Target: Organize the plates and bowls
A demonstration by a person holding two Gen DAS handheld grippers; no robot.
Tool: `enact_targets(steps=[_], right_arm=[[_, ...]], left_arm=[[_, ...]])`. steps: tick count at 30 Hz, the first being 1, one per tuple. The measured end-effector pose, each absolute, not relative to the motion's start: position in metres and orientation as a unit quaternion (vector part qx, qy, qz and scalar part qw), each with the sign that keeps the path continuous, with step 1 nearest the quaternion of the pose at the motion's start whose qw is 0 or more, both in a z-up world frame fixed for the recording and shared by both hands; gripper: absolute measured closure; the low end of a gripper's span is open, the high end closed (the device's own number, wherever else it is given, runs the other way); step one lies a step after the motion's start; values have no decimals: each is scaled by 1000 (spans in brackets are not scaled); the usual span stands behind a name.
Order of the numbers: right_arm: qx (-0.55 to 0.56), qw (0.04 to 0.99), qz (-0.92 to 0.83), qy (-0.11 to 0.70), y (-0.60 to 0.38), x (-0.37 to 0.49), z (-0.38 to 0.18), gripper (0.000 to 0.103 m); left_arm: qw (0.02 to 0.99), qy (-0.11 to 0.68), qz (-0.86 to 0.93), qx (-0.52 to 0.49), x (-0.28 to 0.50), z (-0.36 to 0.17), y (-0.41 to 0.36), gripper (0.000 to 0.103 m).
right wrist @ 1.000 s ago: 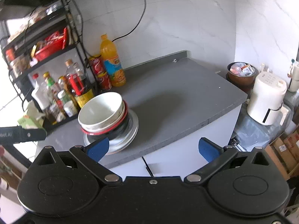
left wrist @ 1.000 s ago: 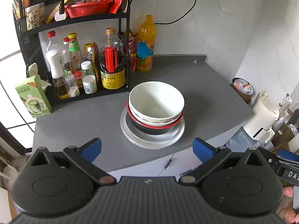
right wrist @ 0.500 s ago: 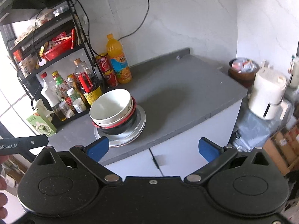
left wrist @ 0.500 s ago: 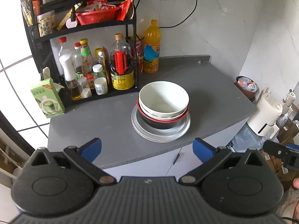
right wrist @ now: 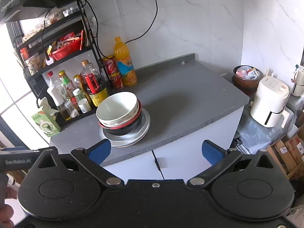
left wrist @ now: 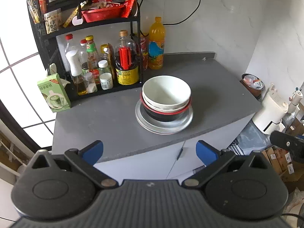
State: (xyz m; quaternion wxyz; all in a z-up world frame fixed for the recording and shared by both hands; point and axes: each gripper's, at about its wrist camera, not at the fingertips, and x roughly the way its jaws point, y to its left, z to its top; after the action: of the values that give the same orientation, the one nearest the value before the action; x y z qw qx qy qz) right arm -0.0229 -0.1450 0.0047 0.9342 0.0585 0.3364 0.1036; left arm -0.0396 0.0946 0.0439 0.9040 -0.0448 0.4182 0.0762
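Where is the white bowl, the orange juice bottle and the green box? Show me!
white bowl (left wrist: 167,93): left wrist view, on its inside bottom.
orange juice bottle (left wrist: 156,49): left wrist view, on its label.
green box (right wrist: 45,125): right wrist view, on its front face.

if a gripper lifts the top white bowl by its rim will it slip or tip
The white bowl looks glazed and smooth, so it may slip in a rim pinch. It looks rigid, probably ceramic, so likely heavy and breakable. It sits slightly tilted in the red-rimmed bowl on the metal plate, so a push might rock the stack.
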Motion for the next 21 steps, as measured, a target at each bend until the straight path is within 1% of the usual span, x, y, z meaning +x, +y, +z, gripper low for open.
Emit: enact_targets(steps=[8,21], right_arm=[[58,933,105,339,-145,-27,11,0],[58,933,116,336,-141,-30,16,0]], left_arm=[[904,421,63,-46,-49,45,83,0],[903,421,65,-59,-49,47,84,0]])
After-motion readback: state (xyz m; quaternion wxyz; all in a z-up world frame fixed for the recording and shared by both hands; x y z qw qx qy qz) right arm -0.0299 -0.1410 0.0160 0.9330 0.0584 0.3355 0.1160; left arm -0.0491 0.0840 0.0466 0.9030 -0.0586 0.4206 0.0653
